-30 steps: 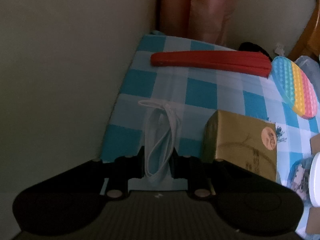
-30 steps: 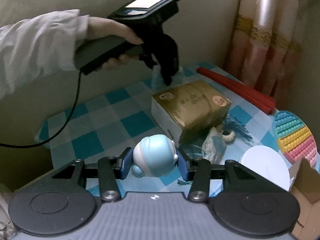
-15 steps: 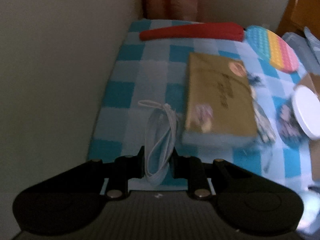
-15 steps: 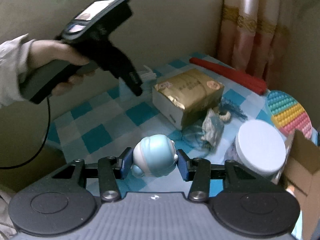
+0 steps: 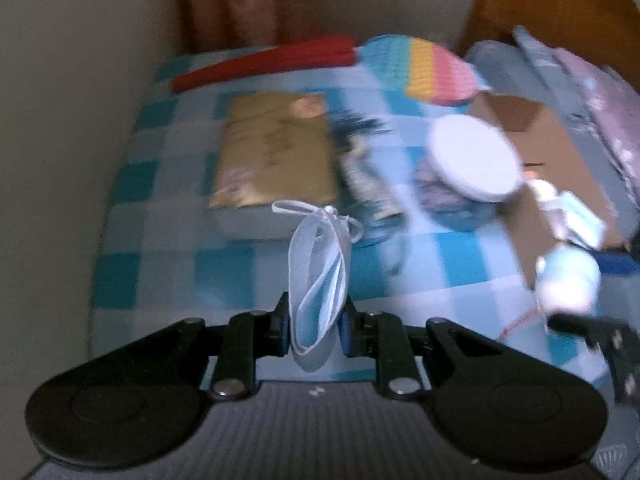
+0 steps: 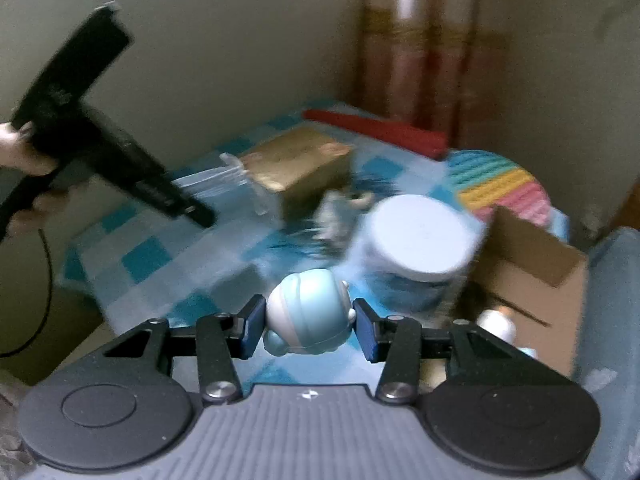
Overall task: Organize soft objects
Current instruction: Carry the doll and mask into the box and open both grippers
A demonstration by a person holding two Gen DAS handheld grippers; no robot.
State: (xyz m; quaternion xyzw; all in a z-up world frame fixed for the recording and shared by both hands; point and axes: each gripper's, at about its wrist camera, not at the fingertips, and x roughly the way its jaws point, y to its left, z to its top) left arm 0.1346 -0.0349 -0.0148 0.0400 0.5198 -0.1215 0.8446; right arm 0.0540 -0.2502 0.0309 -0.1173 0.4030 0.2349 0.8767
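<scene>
The left claw (image 5: 314, 330) is clamped on a folded pale-blue face mask (image 5: 320, 276), held above the checked worktop (image 5: 168, 184). The right claw (image 6: 308, 330) grips a round blue toy figure (image 6: 306, 314). Print on the gold box (image 5: 276, 152) is blurred, unreadable.

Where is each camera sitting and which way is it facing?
Left wrist: rides behind the left claw, looking down over the checkered table; the claw is shut on a face mask.
Right wrist: rides behind the right claw shut on a blue toy; the other hand shows.
Shared: gold box, white lid, cardboard box.
</scene>
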